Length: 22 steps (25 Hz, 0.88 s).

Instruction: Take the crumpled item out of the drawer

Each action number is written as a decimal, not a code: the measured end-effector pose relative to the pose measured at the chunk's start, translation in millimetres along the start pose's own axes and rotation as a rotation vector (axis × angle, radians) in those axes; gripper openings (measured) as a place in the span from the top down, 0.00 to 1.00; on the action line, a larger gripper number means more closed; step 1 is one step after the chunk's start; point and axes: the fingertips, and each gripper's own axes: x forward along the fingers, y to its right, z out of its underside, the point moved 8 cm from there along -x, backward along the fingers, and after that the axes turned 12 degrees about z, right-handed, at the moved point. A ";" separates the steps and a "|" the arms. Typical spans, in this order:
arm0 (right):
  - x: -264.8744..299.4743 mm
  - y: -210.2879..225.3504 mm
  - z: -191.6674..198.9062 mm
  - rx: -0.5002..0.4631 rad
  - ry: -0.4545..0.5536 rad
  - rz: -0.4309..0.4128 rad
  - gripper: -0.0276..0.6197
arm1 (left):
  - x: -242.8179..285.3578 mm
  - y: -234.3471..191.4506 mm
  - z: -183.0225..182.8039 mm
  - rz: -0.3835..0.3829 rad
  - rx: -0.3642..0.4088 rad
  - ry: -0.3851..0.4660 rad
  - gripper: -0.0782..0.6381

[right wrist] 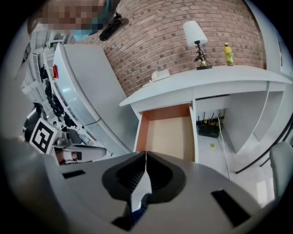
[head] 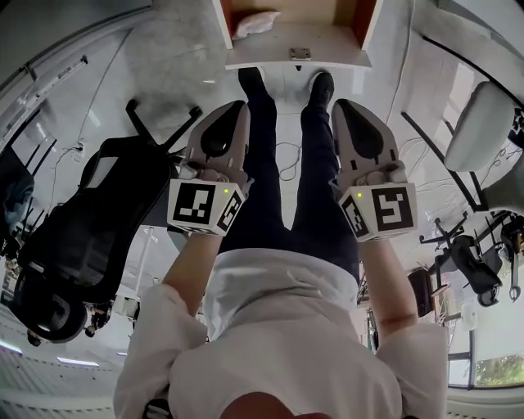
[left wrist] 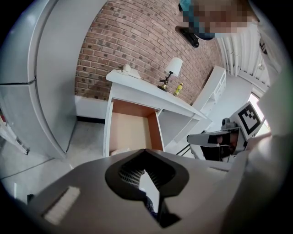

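ok so biggest thing first: the white worktop (right wrist: 206, 75) against the brick wall, with its drawer (head: 295, 56) already pulled right out toward the person's feet; orange-brown inside, white front panel nearest the person; it's the only container in play, and as far as the views show the only thing in it is the task's item; the parts of the drawer floor I can see in both gripper views look plain wood

next, the tongs; left tongs (head: 239, 104) and right tongs (head: 341, 103) are both held up in front of the person's waist, well short of the drawer, angled down at it; both are pinched fully together with nothing between them, so they'd need to open before any grab

smallest: the crumpled item (head: 256, 23), a white wad sitting against the drawer's left wall in the head view; looks like paper or thin cloth, can't say which; my guess is it's very light, soft and squashy, not fragile, not slippery; I'd pinch a raised fold near the middle of the wad rather than a loose edge, so it lifts as one lump; one set of tongs should be plenty
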 end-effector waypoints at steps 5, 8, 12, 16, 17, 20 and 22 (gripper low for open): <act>14.0 0.7 -1.2 -0.012 -0.017 -0.010 0.94 | 5.0 -4.7 3.8 0.008 -0.012 -0.008 0.88; 26.1 -2.8 -2.9 -0.002 -0.030 -0.034 0.91 | 5.8 -10.5 2.7 0.005 -0.022 -0.010 0.88; 45.1 -7.3 -6.9 0.002 -0.059 -0.032 0.59 | 6.2 -19.3 0.4 -0.002 -0.037 -0.011 0.88; 65.0 -13.1 -10.2 -0.016 -0.093 -0.034 0.58 | 5.6 -28.3 -0.9 -0.005 -0.054 -0.006 0.88; 70.2 -14.4 -11.7 -0.020 -0.104 -0.039 0.58 | 5.3 -30.4 -1.3 -0.004 -0.058 -0.006 0.88; 87.1 -16.0 -15.0 -0.037 -0.132 -0.054 0.58 | 4.5 -36.8 -2.2 -0.003 -0.067 0.000 0.88; 98.5 -17.0 -15.9 -0.055 -0.143 -0.063 0.58 | 3.0 -41.2 -1.7 -0.004 -0.076 0.005 0.88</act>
